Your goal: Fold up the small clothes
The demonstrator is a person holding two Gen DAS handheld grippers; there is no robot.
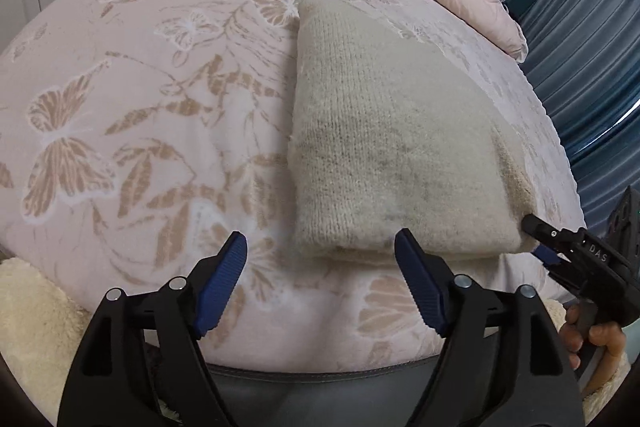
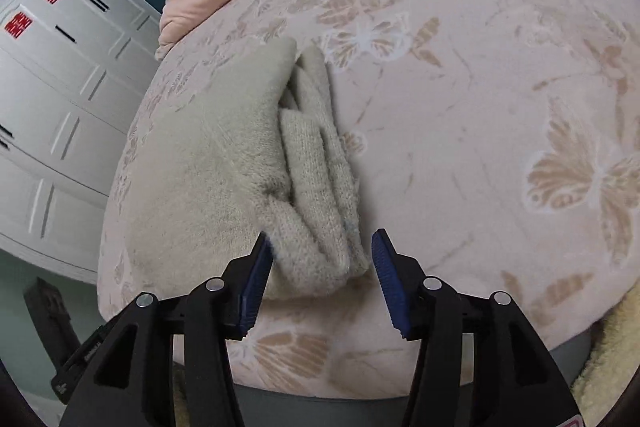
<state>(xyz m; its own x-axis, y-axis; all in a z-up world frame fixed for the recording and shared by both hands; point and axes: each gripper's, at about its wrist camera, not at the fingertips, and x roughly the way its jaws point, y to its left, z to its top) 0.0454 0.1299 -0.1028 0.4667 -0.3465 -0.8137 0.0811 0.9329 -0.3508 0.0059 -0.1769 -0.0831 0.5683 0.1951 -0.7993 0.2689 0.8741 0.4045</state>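
Left wrist view: a folded beige sweater (image 1: 384, 147) lies on the bed (image 1: 140, 107), over a pink butterfly-patterned blanket. The left tongs (image 1: 320, 267) stand wide and hold nothing; the sweater's near edge sits just past them, toward 1 o'clock. The right tongs (image 1: 538, 239) touch the sweater's corner at 3 o'clock.

Right wrist view: the right tongs (image 2: 322, 265) stand wide, straddling the sweater's (image 2: 224, 163) layered near corner at 12 o'clock. A pink pillow (image 2: 192, 3) lies at 11 o'clock.
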